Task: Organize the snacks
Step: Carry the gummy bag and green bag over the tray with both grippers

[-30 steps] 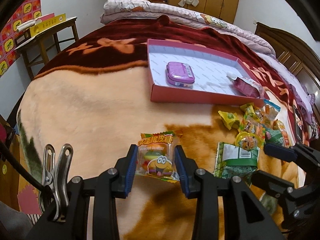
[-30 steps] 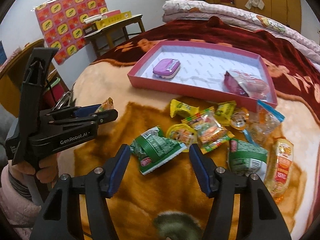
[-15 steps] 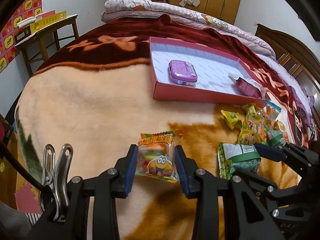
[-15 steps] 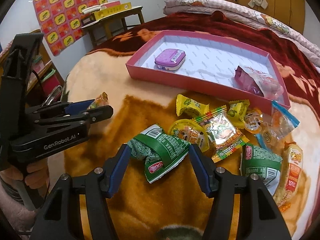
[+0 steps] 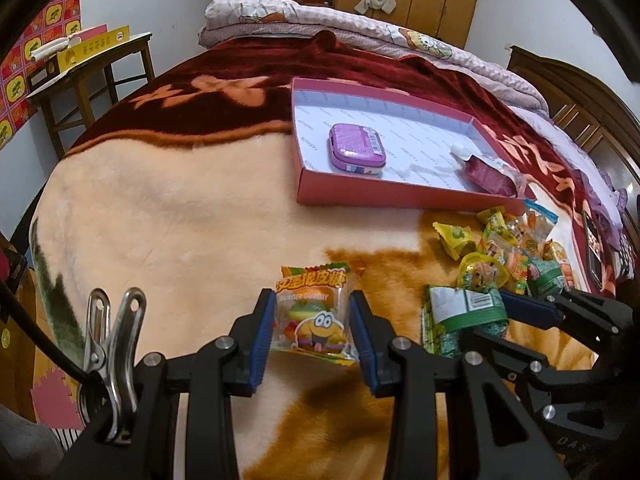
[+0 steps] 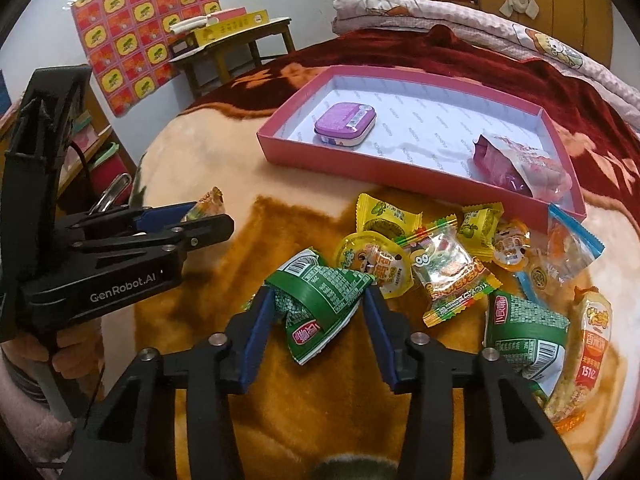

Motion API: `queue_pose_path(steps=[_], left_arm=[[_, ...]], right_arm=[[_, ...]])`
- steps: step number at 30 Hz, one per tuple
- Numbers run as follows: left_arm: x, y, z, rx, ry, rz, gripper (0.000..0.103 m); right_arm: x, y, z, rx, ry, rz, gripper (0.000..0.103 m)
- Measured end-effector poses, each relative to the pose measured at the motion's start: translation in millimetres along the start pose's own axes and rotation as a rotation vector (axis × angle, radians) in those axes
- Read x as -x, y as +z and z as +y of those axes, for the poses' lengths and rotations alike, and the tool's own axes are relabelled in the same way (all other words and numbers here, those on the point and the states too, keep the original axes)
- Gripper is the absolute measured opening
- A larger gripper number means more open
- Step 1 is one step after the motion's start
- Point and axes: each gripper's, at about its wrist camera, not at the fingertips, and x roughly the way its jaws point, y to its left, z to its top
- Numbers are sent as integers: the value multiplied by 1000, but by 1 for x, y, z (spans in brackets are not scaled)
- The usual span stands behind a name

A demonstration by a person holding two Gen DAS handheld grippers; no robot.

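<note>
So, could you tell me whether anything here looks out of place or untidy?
Yes: most snacks lie in a loose heap on the blanket beside the pink box, which holds only a purple tin and a maroon pouch.

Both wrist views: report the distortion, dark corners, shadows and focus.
Left wrist view: strong fisheye bend, the red box rim curves; black corners; soft shadow on the blanket under the left tongs; burger gummy packet sharp. Right wrist view: same barrel bend and dark corners; even indoor light; green packet sharp, with glare on the clear wrappers beside it.
</note>
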Motion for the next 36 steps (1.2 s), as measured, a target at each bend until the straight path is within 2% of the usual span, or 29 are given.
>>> queue_pose_path(steps=[6, 21, 36], left_arm=[[5, 3, -6, -11, -2, -6, 39], [20, 9, -16, -26, -32, -26, 39], [22, 35, -34, -68, -54, -46, 39]], right_arm=[[7, -1, -4, -13, 14, -26, 38], [26, -1, -9, -32, 65, -75, 37], [39, 20, -32, -59, 49, -135, 37]])
